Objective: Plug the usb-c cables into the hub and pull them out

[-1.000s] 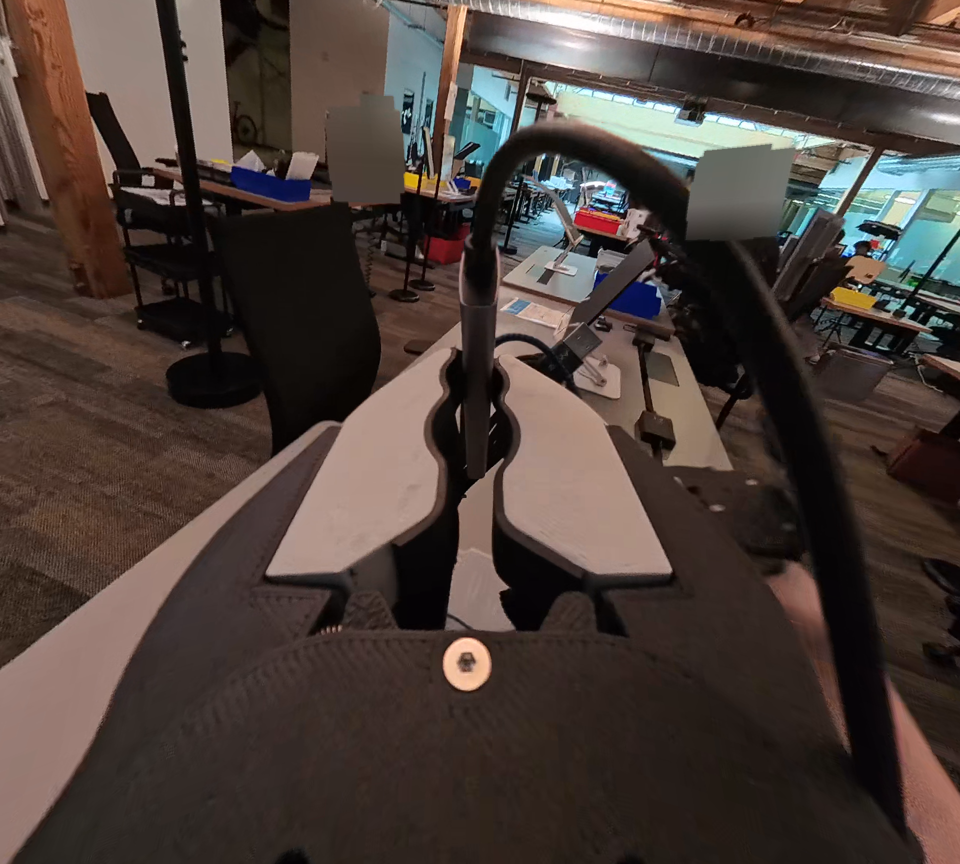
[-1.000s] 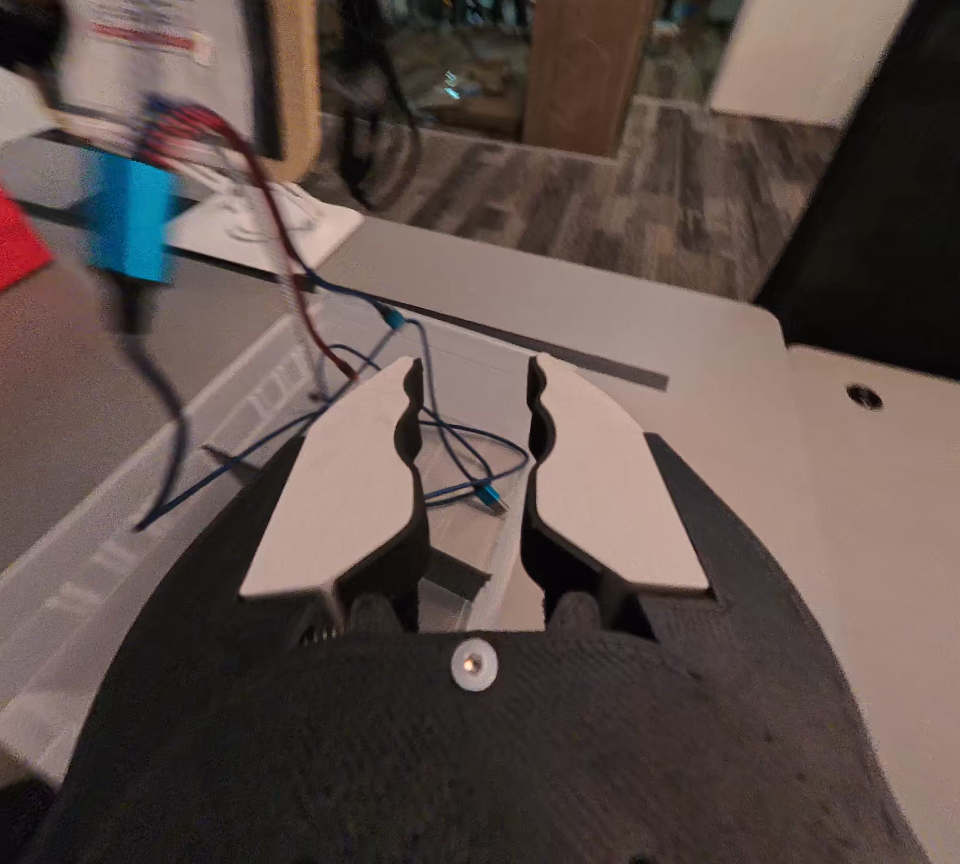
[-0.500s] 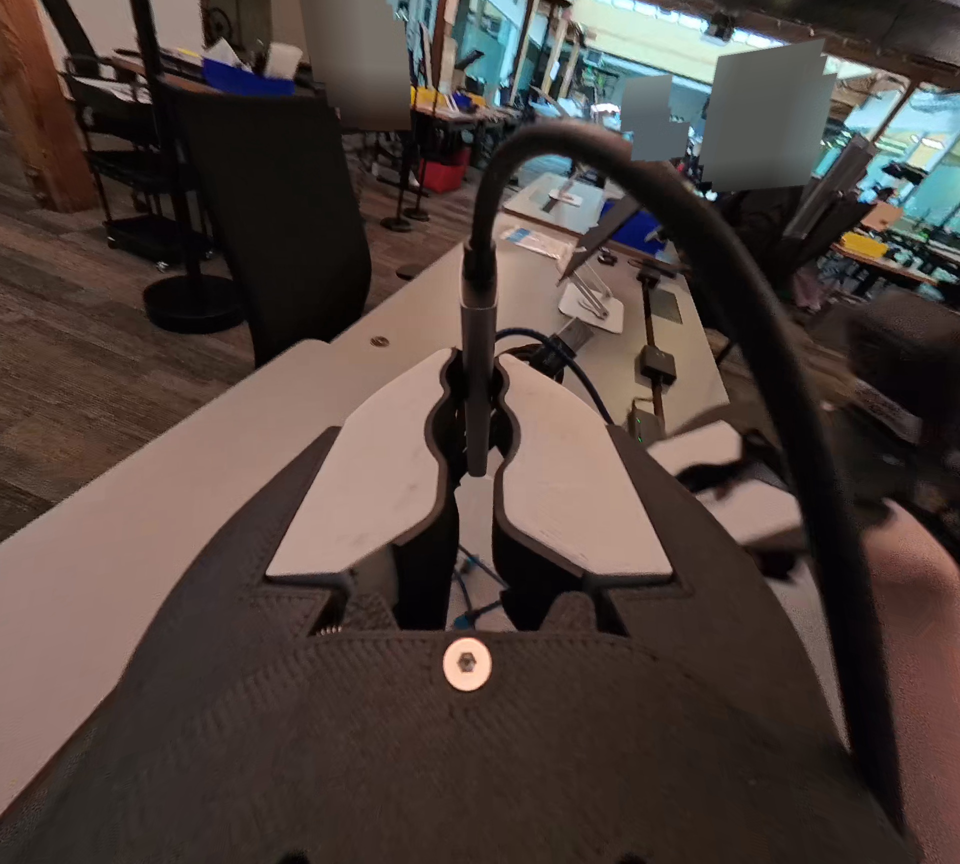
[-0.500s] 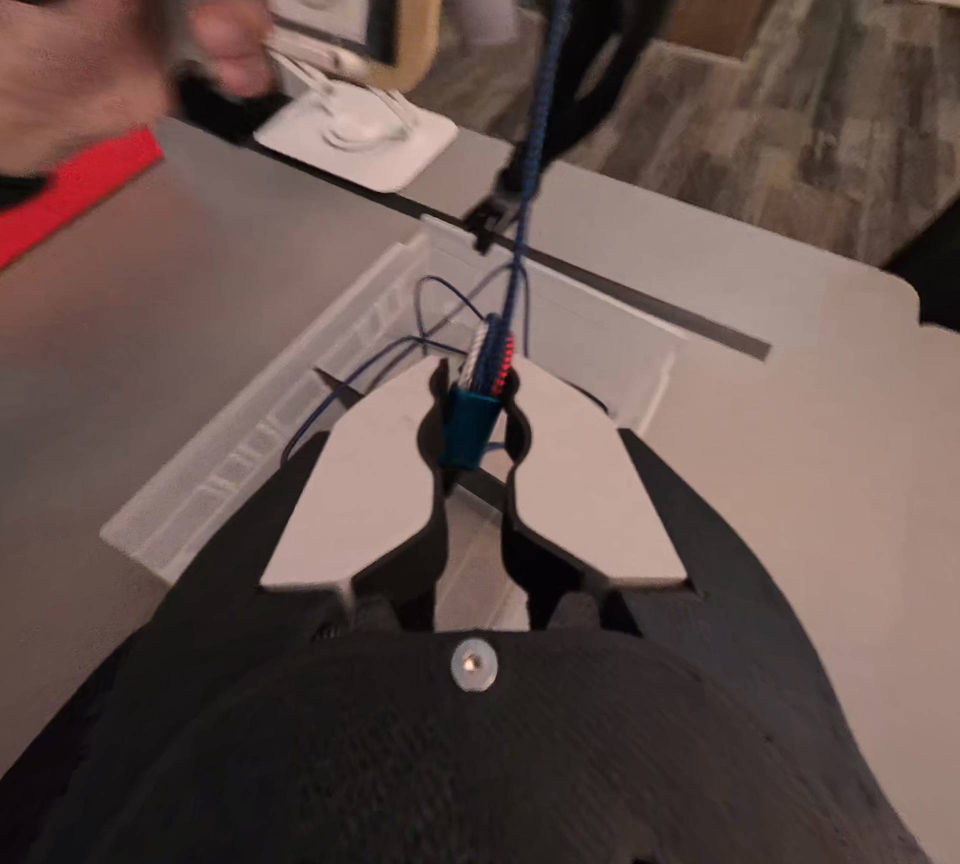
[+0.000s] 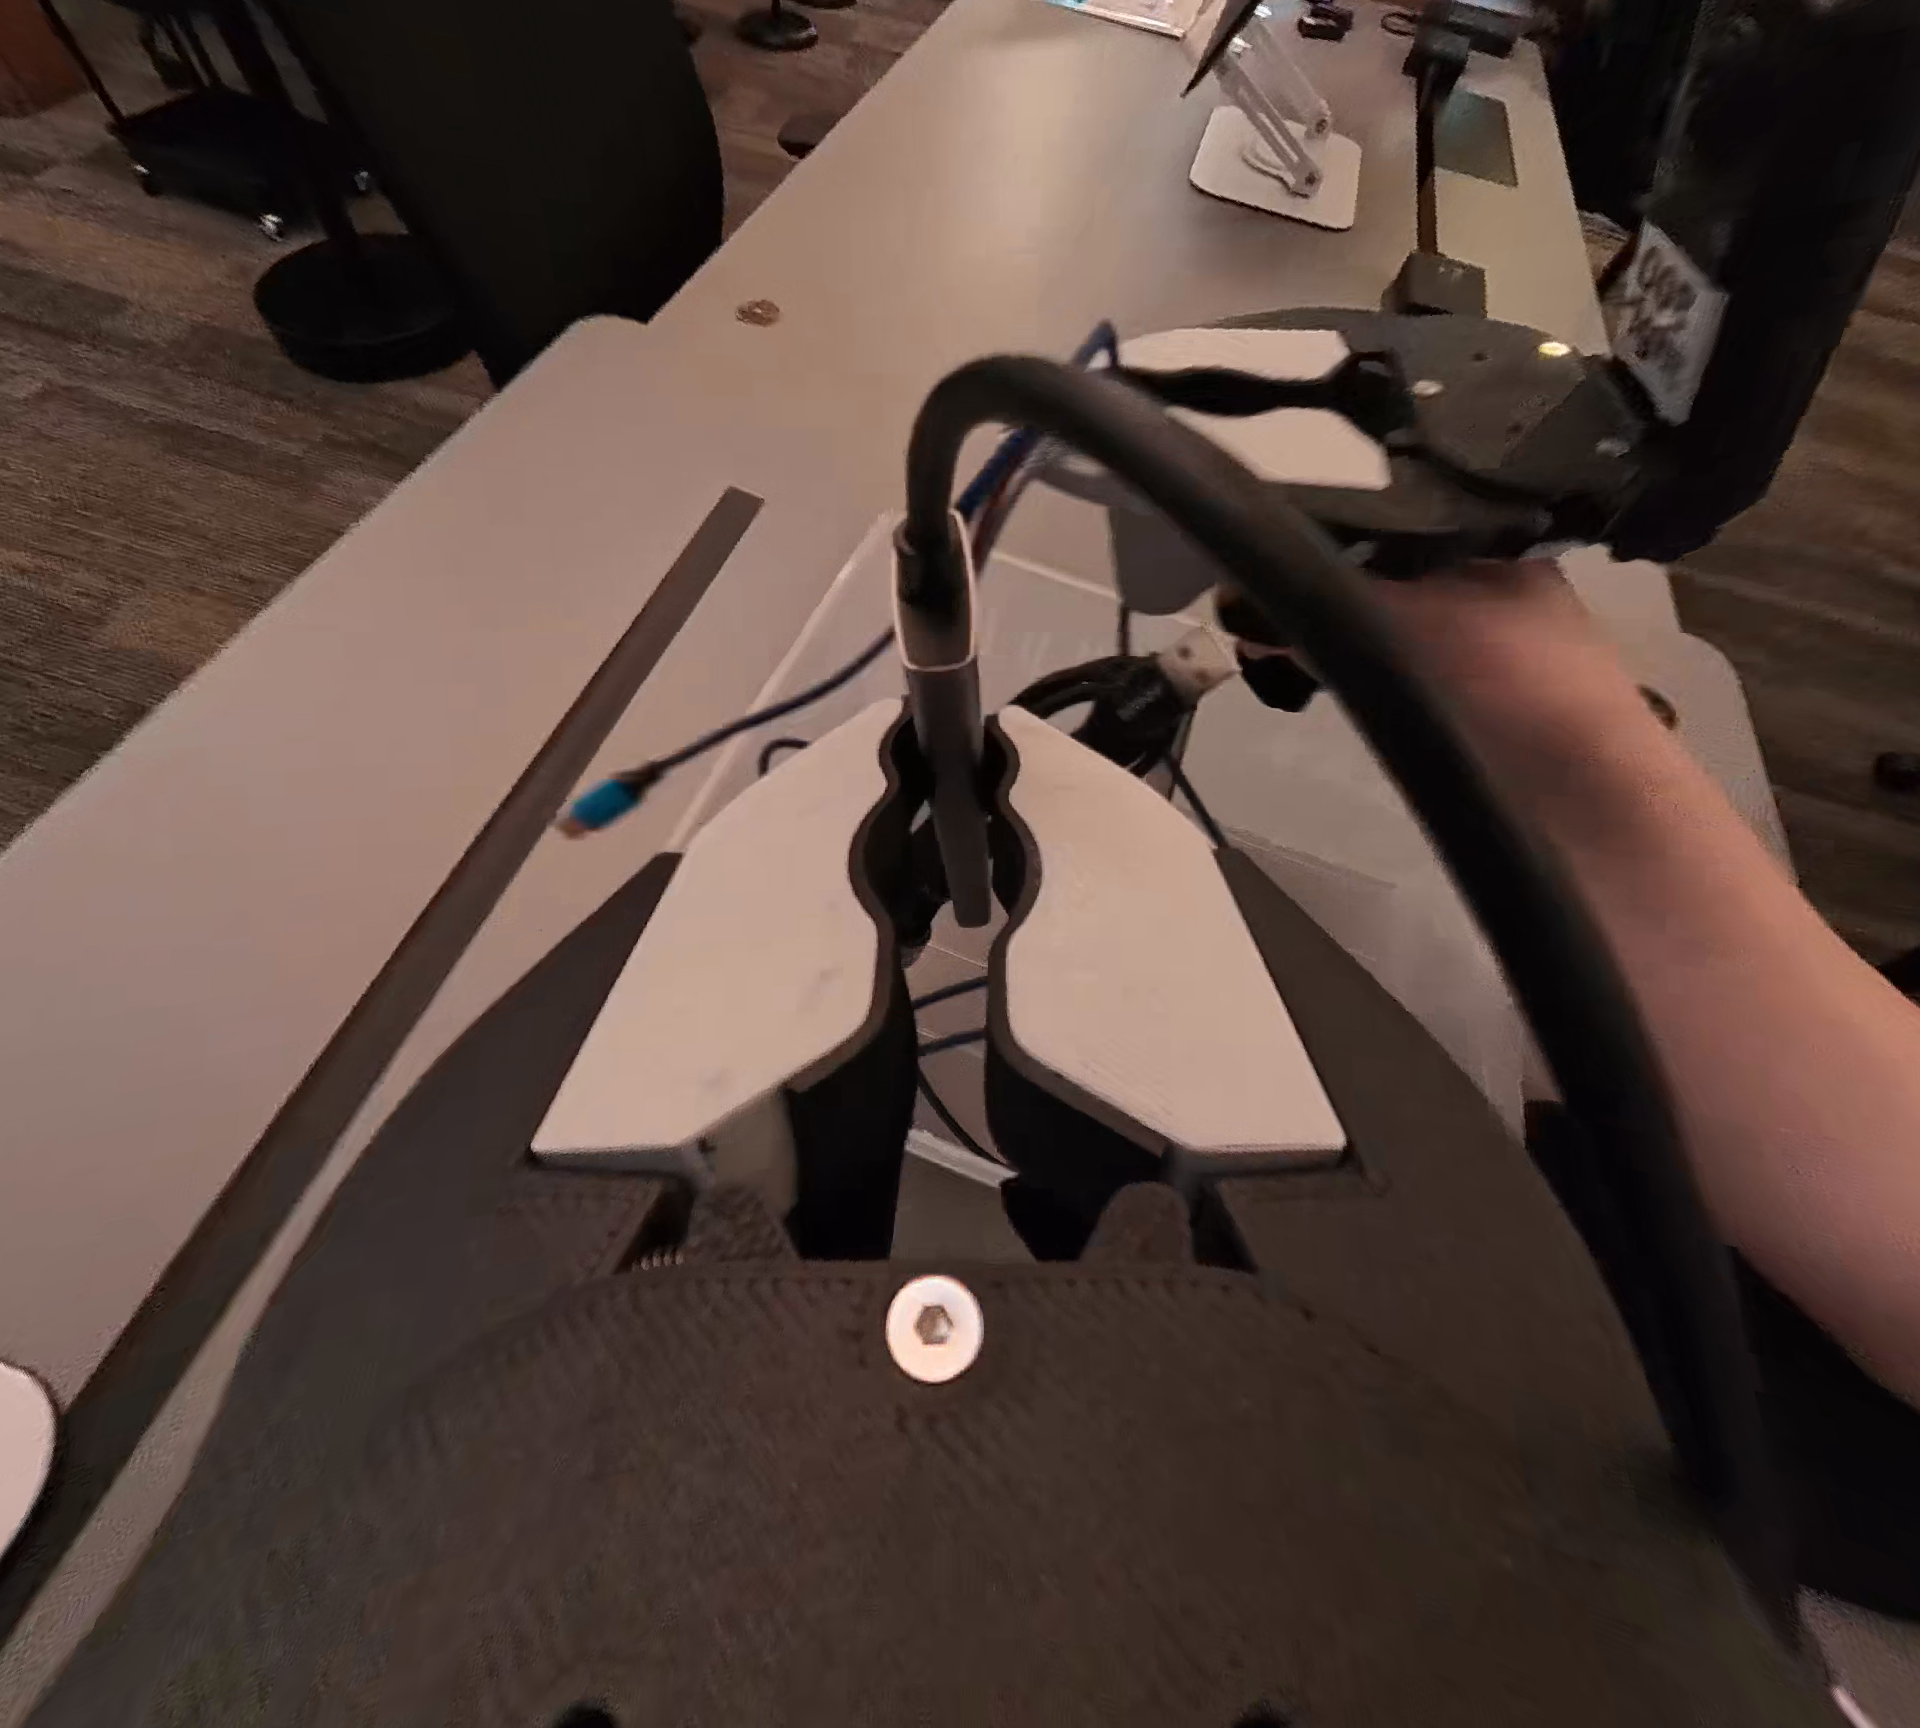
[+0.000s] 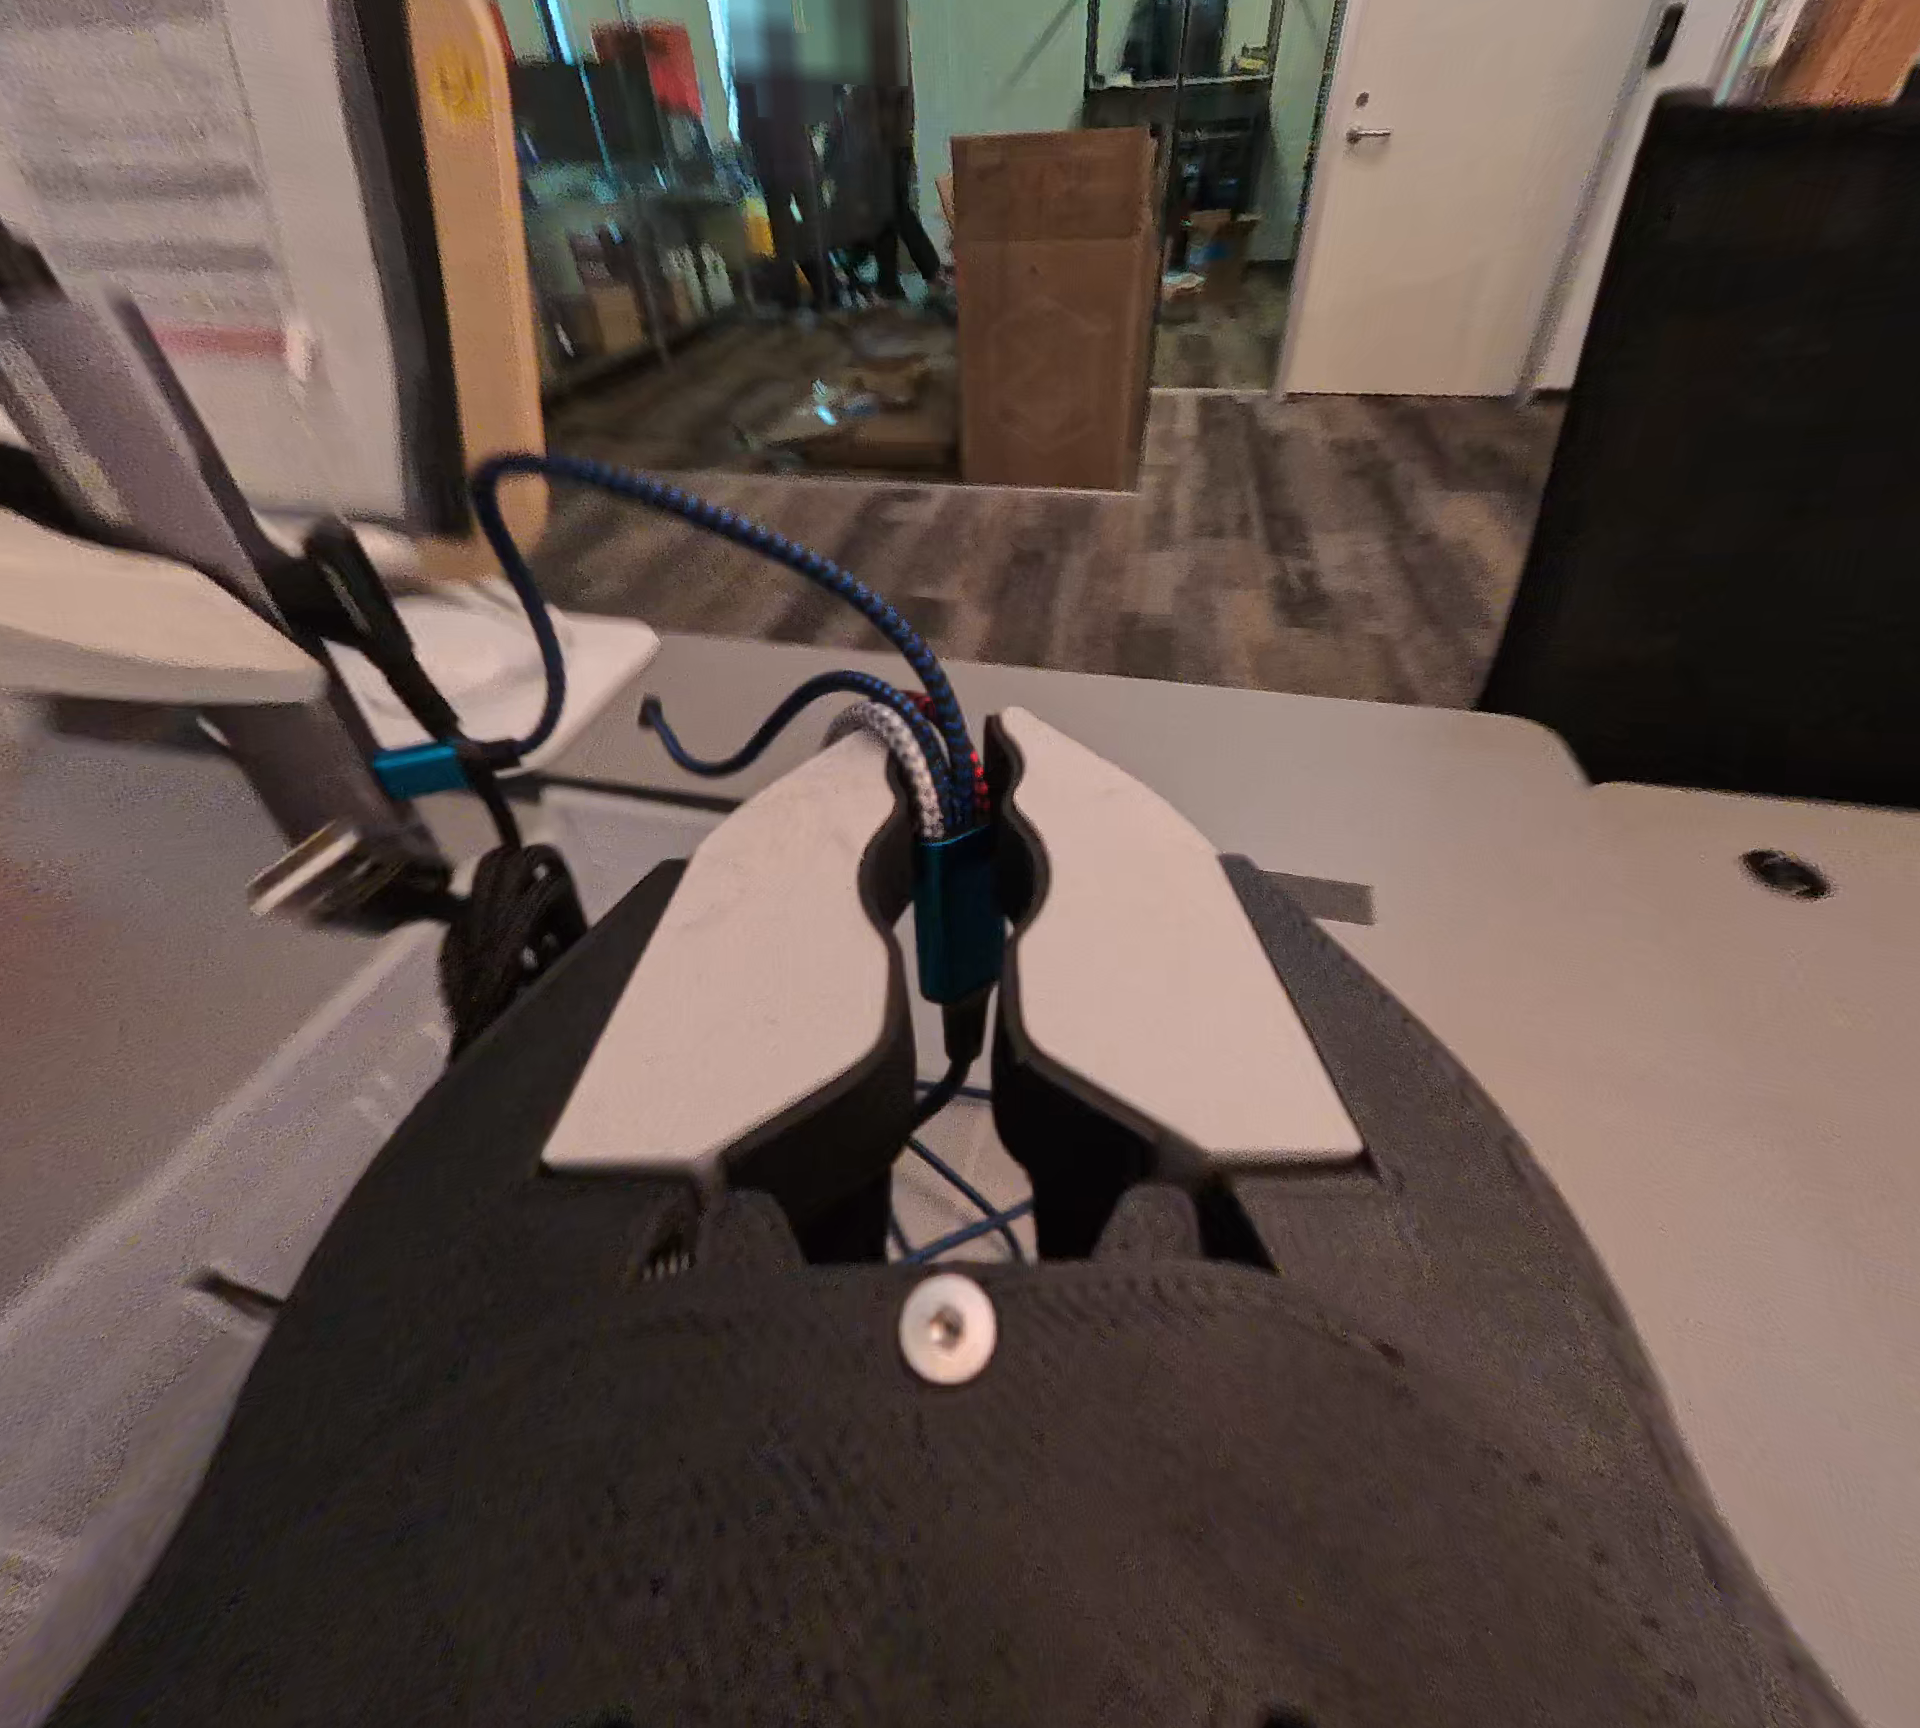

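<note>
Grey metal, the hub (image 5: 943, 722) stands clamped upright in the left tool (image 5: 948, 831); the right tool (image 6: 951, 868) grips the blue splitter (image 6: 956, 909) of the braided cables (image 6: 727, 525). A loose blue plug (image 5: 608, 808) dangles above the surface (image 5: 343, 743). Apparently nothing is plugged in yet; every insertion and pull-out remains.

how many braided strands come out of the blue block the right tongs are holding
3, possibly more hidden behind. From the blue block in the right tongs: a white strand on the left, a blue strand arching up, a red strand on the right.
</note>
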Available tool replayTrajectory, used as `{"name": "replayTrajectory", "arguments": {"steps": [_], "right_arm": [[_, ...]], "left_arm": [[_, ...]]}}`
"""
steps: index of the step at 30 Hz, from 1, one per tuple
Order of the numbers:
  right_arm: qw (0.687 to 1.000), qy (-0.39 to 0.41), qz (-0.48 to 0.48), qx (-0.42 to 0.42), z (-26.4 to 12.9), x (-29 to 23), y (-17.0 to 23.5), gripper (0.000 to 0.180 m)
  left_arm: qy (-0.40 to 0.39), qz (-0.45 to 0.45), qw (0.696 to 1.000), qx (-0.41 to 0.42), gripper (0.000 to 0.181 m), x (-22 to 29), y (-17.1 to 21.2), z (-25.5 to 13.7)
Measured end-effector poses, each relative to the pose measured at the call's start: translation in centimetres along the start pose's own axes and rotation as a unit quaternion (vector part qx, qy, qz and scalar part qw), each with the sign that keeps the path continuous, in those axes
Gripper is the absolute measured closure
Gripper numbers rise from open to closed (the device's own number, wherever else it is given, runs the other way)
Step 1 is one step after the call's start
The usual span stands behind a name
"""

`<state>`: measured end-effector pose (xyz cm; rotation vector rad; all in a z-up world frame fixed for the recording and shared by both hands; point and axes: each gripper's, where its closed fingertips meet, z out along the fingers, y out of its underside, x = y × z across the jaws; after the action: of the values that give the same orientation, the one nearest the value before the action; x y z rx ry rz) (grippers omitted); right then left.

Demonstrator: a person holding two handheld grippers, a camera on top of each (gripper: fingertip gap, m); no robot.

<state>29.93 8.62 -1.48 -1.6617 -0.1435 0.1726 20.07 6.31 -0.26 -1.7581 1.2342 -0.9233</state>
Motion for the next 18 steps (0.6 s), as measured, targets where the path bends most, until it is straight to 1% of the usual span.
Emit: {"name": "replayTrajectory", "arguments": {"steps": [2, 3, 4, 6, 8, 9, 10, 11, 14, 16, 18], "right_arm": [[0.995, 0.001, -0.068, -0.071, 1.3, -1.0, 2.6, 0.169], [0.99, 0.013, -0.092, -0.109, 1.6, -0.8, 3.9, 0.17], [0.986, 0.028, -0.106, -0.128, 1.8, -0.4, 4.7, 0.171], [0.983, 0.009, -0.093, -0.159, 1.8, -0.8, 5.7, 0.173], [0.966, -0.032, -0.055, -0.249, 1.0, -1.7, 8.0, 0.172], [0.954, -0.044, -0.05, -0.293, 0.4, -1.9, 9.2, 0.17], [0.945, -0.046, -0.052, -0.321, -0.1, -1.9, 10.1, 0.161], [0.939, -0.044, -0.054, -0.336, -0.4, -1.8, 10.5, 0.152], [0.934, -0.038, -0.05, -0.351, -1.0, -1.5, 10.5, 0.138], [0.928, -0.029, -0.051, -0.367, -1.8, -1.1, 10.6, 0.135], [0.926, -0.04, -0.041, -0.372, -2.7, -1.1, 10.4, 0.137]], "left_arm": [[0.016, -0.017, 1.0, 0.0, 0.171, 0.2, 0.7, 0.2], [0.023, -0.025, 0.999, 0.002, 0.171, 0.2, 1.0, 0.3], [0.032, -0.033, 0.999, 0.001, 0.171, 0.3, 1.3, 0.5], [0.042, -0.04, 0.998, -0.009, 0.171, 0.4, 1.9, 1.0], [0.037, -0.036, 0.999, -0.017, 0.171, 0.1, 2.5, 1.6], [0.037, -0.035, 0.998, -0.024, 0.171, 0.0, 2.8, 1.9], [0.037, -0.034, 0.998, -0.03, 0.171, -0.1, 3.1, 2.2], [0.039, -0.035, 0.998, -0.035, 0.171, -0.1, 3.4, 2.6], [0.052, -0.047, 0.996, -0.053, 0.171, -0.2, 4.1, 3.6], [0.055, -0.052, 0.995, -0.06, 0.171, -0.5, 4.3, 4.2], [0.059, -0.055, 0.995, -0.065, 0.171, -0.8, 4.6, 4.8]]}}
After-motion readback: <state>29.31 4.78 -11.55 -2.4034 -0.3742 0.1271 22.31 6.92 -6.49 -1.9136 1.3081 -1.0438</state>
